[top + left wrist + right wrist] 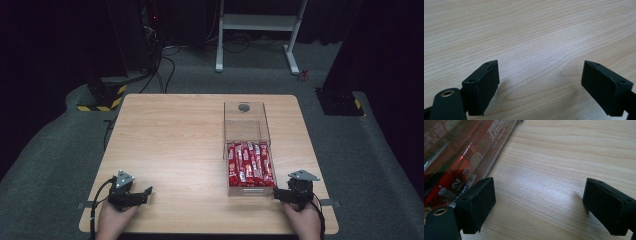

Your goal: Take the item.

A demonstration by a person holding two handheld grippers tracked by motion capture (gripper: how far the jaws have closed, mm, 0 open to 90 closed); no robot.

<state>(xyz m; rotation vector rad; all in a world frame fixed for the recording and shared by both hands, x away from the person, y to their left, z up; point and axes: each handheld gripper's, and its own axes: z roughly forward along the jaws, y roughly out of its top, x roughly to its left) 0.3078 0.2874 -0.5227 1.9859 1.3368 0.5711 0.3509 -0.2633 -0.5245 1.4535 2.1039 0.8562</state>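
A clear plastic box (246,131) stands on the right half of the wooden table (170,145), its near part packed with several red sachets (250,164). My left gripper (142,193) rests near the front left edge, open, with bare wood between its jaws (540,82). My right gripper (279,194) lies at the front right, just beside the box's near right corner. It is open and holds nothing (539,202). In the right gripper view the box wall and red sachets (454,157) lie close beside one jaw.
The box's far part shows a round hole (244,107) in its back wall. Beyond the table stand a white frame (257,30), cables (165,60) on the floor and a yellow-black striped base (102,97).
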